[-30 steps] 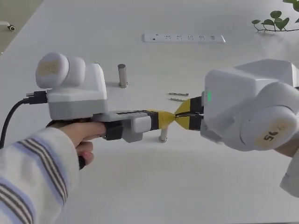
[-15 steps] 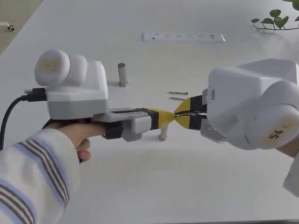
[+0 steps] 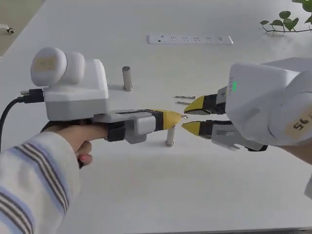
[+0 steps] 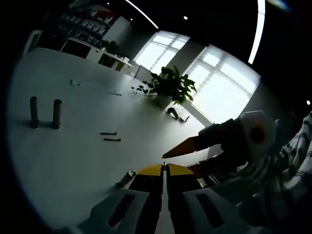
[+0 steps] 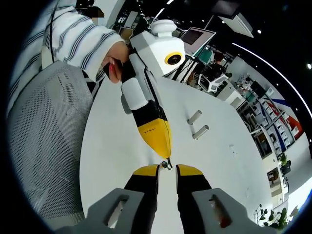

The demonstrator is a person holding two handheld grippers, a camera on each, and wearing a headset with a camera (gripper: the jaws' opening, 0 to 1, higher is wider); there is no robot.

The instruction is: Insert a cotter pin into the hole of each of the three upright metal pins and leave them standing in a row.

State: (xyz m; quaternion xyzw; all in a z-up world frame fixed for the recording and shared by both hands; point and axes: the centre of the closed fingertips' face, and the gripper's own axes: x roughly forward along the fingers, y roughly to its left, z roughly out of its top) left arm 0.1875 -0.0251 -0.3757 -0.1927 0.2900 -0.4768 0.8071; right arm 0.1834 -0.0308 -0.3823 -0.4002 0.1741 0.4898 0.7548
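Note:
My left gripper (image 3: 176, 118) is shut on a small cotter pin (image 3: 185, 117), held level above the table. The right gripper (image 3: 187, 120) faces it from the right, open, its yellow jaws standing above and below the pin's end. In the right gripper view the cotter pin's loop (image 5: 166, 164) sits just at the gap between my open jaws. One metal pin (image 3: 169, 136) stands under the left gripper and another (image 3: 127, 79) stands farther back. The left gripper view shows two upright pins (image 4: 33, 111) (image 4: 57, 113) and a third (image 4: 126, 178) close by.
Two loose cotter pins (image 3: 185, 100) lie on the white table (image 3: 146, 195) behind the grippers. A white power strip (image 3: 190, 39) lies at the far edge, and a plant (image 3: 286, 22) sits at the far right. A black cable (image 3: 9, 119) trails from the left gripper.
The right gripper has opened, let go of the cotter pin and drawn back a little to the right. The left gripper still holds the pin in the same place.

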